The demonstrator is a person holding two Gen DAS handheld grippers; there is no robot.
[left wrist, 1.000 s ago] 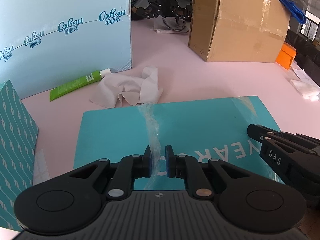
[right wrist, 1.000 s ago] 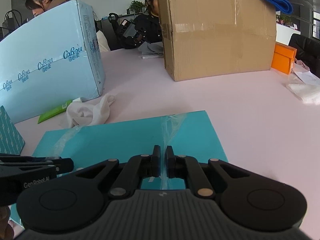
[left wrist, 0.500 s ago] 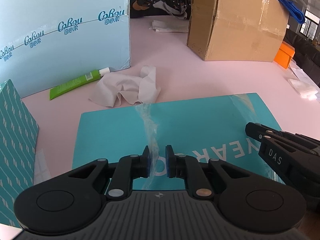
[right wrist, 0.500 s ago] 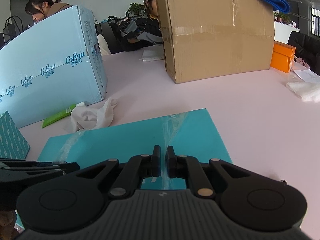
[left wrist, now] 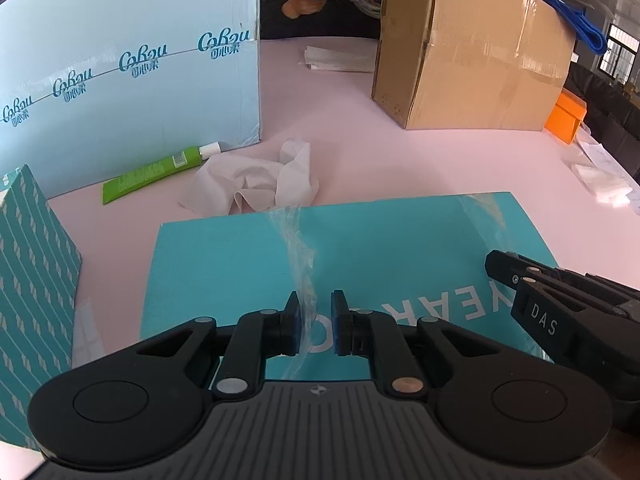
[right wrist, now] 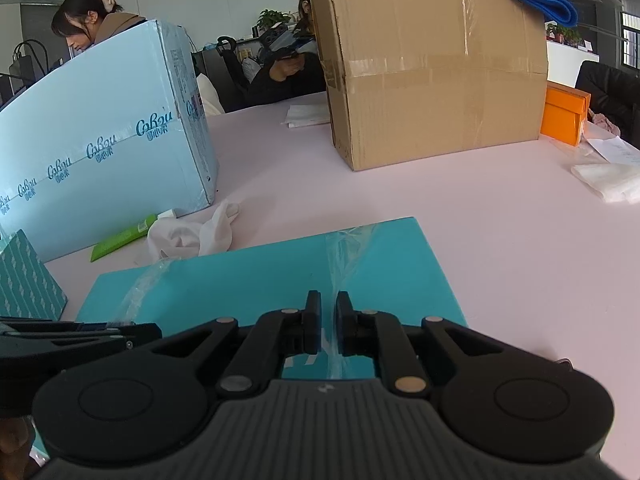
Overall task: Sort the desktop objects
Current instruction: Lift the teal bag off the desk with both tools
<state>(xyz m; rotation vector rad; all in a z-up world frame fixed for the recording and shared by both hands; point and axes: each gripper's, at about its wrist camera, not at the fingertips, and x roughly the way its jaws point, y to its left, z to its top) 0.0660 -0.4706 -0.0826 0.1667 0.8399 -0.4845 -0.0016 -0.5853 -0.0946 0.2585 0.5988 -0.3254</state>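
Closest in, both hand-held grippers sit low over the near edge of a flat teal box (left wrist: 400, 248) lying on the pink bench (left wrist: 400, 164). The left hand-held gripper (left wrist: 315, 326) has its fingers parted by a narrow gap, with a wrinkled strip of clear tape (left wrist: 298, 256) running up the lid between them; can't tell whether the pads actually pinch anything. The right hand-held gripper (right wrist: 328, 326) has its fingers almost together, just a thin slot, over a second tape strip (right wrist: 344, 256); same story, no clear grip visible. In the left wrist view the right one pokes in at the right edge of the teal box.

Left of the box stands a teal patterned carton (left wrist: 32, 292), near the box's left edge with a strip of bare bench between them. Just past the far edge of the teal box lies a crumpled white cloth (left wrist: 256, 180), touching or nearly touching that edge. Beside it a green tube (left wrist: 154, 172) lies flat against the foot of a big light-blue carton (left wrist: 128, 68).

To the right of the teal box the bench is wide open, out to some white tissue (right wrist: 608, 180) at the far right. Further back sits a large cardboard box (right wrist: 432, 76) with an orange box (right wrist: 564, 114) beside it. People sit behind the cartons.
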